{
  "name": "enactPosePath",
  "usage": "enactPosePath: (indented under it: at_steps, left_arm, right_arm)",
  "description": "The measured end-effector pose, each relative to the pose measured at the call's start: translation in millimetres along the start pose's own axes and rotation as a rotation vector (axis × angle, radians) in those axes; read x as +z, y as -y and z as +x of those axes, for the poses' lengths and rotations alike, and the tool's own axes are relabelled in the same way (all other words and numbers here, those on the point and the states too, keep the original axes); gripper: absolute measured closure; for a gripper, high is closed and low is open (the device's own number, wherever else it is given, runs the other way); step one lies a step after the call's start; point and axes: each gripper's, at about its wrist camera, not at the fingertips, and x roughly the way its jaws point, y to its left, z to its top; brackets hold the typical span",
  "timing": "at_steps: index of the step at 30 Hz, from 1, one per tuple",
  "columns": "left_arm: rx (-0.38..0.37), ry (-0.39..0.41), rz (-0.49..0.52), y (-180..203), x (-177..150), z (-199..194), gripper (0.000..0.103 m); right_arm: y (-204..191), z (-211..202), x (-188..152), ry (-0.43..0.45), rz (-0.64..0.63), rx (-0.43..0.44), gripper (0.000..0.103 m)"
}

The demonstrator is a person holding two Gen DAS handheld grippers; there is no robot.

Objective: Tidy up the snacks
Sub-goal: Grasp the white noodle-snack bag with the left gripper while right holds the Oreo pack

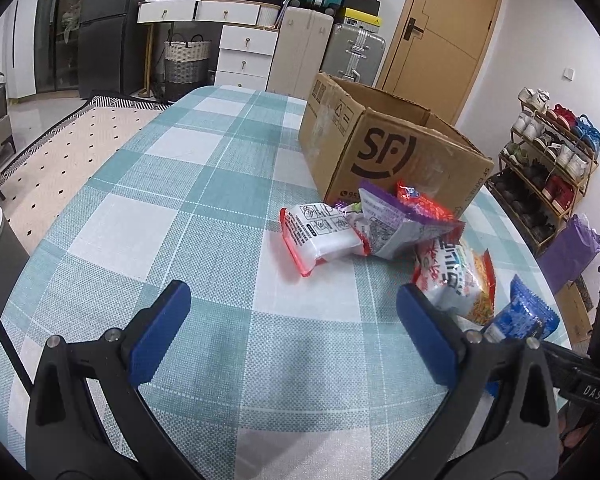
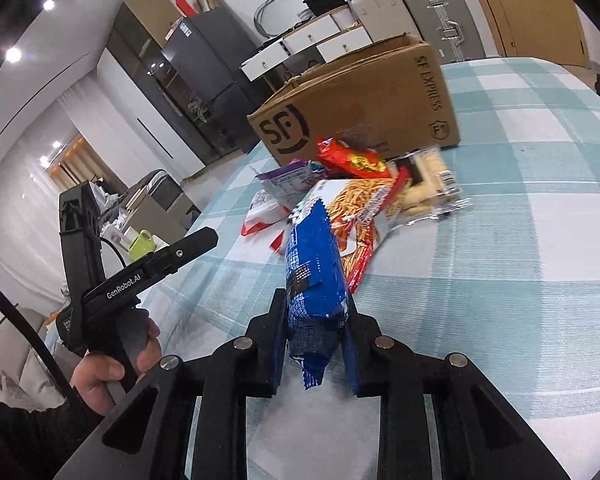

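Note:
My right gripper (image 2: 314, 300) is shut on a blue snack packet (image 2: 314, 264), which stands upright between the pads above the checked tablecloth; the same blue snack packet (image 1: 520, 316) shows at the right edge of the left wrist view. Beyond it lies a pile of snacks: a noodle-stick bag (image 2: 360, 208), a red packet (image 2: 352, 160), a purple packet (image 2: 292, 180) and a clear pack of pale biscuits (image 2: 428, 188). An open SF cardboard box (image 2: 364, 108) stands behind the pile. My left gripper (image 1: 292, 320) is open over bare cloth, left of the pile (image 1: 380, 224).
The table (image 1: 180, 208) carries a teal and white checked cloth. A hand (image 2: 112, 360) holds the left gripper's handle at the left of the right wrist view. Suitcases (image 1: 352, 52), white drawers (image 1: 246, 48) and a shoe rack (image 1: 548, 168) stand beyond the table.

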Motion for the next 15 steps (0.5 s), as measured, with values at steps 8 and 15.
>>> enactPosePath:
  at_steps: [8, 15]
  left_arm:
    - [0.010, -0.019, 0.034, 6.1, -1.6, 2.9, 0.000]
    - [-0.031, -0.041, 0.126, 27.5, -5.0, 4.8, 0.000]
  right_arm:
    - [17.4, -34.3, -4.6, 0.063, 0.020, -0.019, 0.079]
    - [31.8, -59.9, -4.3, 0.122, 0.019, -0.039, 0.079]
